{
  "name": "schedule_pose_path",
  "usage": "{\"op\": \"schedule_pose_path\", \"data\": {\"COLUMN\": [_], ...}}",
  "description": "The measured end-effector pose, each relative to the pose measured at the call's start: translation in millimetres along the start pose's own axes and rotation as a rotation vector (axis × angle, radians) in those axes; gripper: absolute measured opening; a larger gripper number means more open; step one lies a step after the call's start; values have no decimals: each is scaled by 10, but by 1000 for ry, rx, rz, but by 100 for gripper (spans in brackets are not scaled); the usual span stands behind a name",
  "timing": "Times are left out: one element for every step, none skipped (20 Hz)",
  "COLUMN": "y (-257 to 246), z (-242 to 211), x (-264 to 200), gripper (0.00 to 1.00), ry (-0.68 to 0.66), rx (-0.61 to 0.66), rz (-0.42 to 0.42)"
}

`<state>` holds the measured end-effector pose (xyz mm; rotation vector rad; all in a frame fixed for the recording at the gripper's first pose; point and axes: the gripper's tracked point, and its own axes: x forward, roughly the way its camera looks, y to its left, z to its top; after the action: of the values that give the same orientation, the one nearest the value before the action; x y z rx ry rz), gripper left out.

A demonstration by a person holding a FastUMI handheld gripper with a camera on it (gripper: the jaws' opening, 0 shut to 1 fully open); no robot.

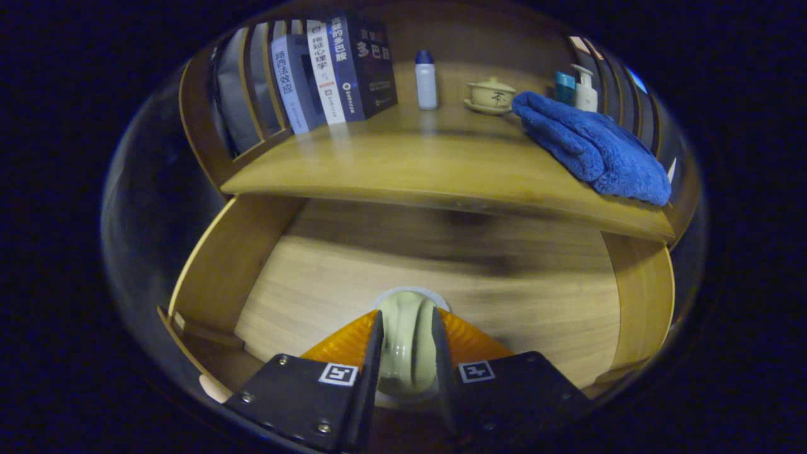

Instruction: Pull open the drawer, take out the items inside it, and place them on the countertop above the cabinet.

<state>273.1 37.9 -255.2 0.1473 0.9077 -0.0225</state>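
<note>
A: Where do the jaws stand?

B: The gripper [406,343] is down inside the open drawer [208,265], and its jaws are clamped on a pale ceramic cup [406,337]. The cup sits squarely between them, one finger pressing each side, its rounded top poking out just beyond the tips.

A: Is the cup lifted?

B: I cannot tell. The drawer's wooden floor shows right behind it, but whether the cup touches that floor is hidden by the fingers.

A: And above the drawer?

B: The worktop [391,170] overhangs the back of the drawer. On its right lies a folded blue towel [592,148], reaching to the front edge. Behind the towel stand a teal box [564,87] and a pump bottle [585,89]. Just left of the towel is a lidded tea bowl [492,94] on a saucer, and left of that a white bottle with a blue cap [426,81], standing upright. A row of books [334,66] leans at the far left, against the slatted side rail
</note>
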Motion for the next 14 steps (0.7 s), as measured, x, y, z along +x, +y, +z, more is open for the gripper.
{"op": "schedule_pose_path", "data": {"y": [23, 17, 31, 33, 50, 72, 88, 115, 145, 160, 161, 158, 162, 176], "z": [0, 6, 5, 18, 43, 84, 129, 188, 237, 274, 333, 393, 446, 510], "x": [37, 3, 29, 3, -12, -37, -85, -133, -195, -263, -326, -393, -466, -551], "gripper": [44, 31, 18, 18, 18, 18, 18, 18, 18, 18, 18, 18, 18, 18], "ry": [-8, -20, -20, -30, -45, -66, -91, -116, -136, -151, -173, -198, -224, -248], "rx": [11, 31, 34, 40, 48, 57, 67, 81, 95, 103, 104, 94, 85, 81], "rz": [11, 7, 14, 24, 32, 42, 54, 71, 88, 97, 96, 93, 91, 96]}}
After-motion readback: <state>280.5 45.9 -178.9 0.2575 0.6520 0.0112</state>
